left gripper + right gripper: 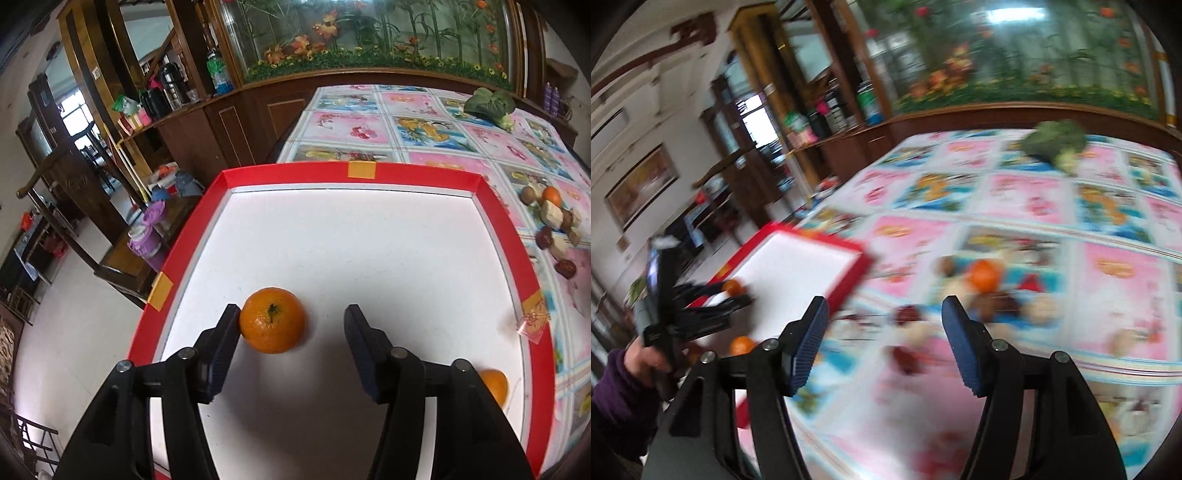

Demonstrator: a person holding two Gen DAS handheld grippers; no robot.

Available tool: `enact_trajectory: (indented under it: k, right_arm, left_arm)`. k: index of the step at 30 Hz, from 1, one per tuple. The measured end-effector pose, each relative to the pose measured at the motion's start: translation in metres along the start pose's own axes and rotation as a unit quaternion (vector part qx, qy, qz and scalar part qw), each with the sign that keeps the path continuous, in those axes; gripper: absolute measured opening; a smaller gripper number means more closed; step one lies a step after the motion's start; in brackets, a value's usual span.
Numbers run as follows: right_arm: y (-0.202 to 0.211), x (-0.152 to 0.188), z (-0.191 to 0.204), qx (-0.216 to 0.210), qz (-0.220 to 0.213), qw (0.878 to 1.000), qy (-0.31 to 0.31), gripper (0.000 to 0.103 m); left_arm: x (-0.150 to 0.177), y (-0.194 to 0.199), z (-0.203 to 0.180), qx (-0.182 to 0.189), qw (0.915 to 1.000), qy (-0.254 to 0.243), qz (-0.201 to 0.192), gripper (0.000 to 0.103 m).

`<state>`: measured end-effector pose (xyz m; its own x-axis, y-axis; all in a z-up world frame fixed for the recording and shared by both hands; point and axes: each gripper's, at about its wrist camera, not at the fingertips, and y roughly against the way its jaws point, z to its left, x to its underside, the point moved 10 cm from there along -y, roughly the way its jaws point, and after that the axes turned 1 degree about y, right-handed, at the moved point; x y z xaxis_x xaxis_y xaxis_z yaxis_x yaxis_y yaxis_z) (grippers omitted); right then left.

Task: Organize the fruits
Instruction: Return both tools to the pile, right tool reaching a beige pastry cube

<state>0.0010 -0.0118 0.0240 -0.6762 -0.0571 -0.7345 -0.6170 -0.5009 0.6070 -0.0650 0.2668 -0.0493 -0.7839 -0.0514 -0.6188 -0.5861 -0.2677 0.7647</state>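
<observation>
— While up over the red tray (506,236), where is the left gripper (291,323)?
— Jaws spread wide, orange (272,320) on white floor touching left jaw.
— And the right gripper (886,317)?
— Jaws spread too, nothing held, over blurry fruit pile (982,288) on counter (1108,229).

Right wrist view is smeared with motion blur; we can't sort the heap of fruit (982,291) at centre into kinds beyond one orange blob. The green vegetable (1056,144) upper right is just a soft shape. In the left wrist view a second orange (493,386) at lower right is half hidden behind the left gripper's (291,321) finger. The tray's (517,254) near edge runs off the bottom.
</observation>
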Motion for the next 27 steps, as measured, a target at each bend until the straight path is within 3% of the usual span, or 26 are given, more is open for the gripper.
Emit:
enact_trajectory:
  k: [4,7,9,12,15,17,21,27]
  right_arm:
    - [0.037,-0.011,-0.076,0.061,-0.038,0.996,-0.045,0.065]
    - [0.071,-0.009,-0.143,0.126,-0.056,0.987,-0.082,0.065]
    - [0.099,-0.003,-0.190,0.158,-0.064,0.978,-0.120,0.065]
    - [0.127,0.007,-0.236,0.187,-0.076,0.965,-0.166,0.065]
    - [0.139,0.014,-0.275,0.209,-0.073,0.953,-0.208,0.065]
    - [0.140,0.018,-0.285,0.212,-0.064,0.950,-0.218,0.065]
    - [0.138,0.020,-0.304,0.244,-0.053,0.946,-0.209,0.065]
    - [0.119,0.024,-0.305,0.264,-0.016,0.949,-0.173,0.065]
  left_arm:
    - [0.001,0.014,-0.004,0.010,0.9999,-0.001,-0.005,0.066]
    - [-0.016,0.036,-0.005,0.009,0.9991,0.012,-0.041,0.069]
    - [-0.033,0.058,-0.013,0.018,0.9967,0.020,-0.077,0.079]
    - [-0.060,0.096,-0.053,0.067,0.9886,0.006,-0.135,0.083]
    - [-0.075,0.115,-0.108,0.134,0.9788,-0.016,-0.154,0.087]
    - [-0.080,0.121,-0.160,0.185,0.9704,-0.045,-0.148,0.088]
    - [-0.072,0.116,-0.247,0.244,0.9583,-0.092,-0.117,0.088]
    - [-0.058,0.103,-0.311,0.258,0.9503,-0.137,-0.108,0.088]
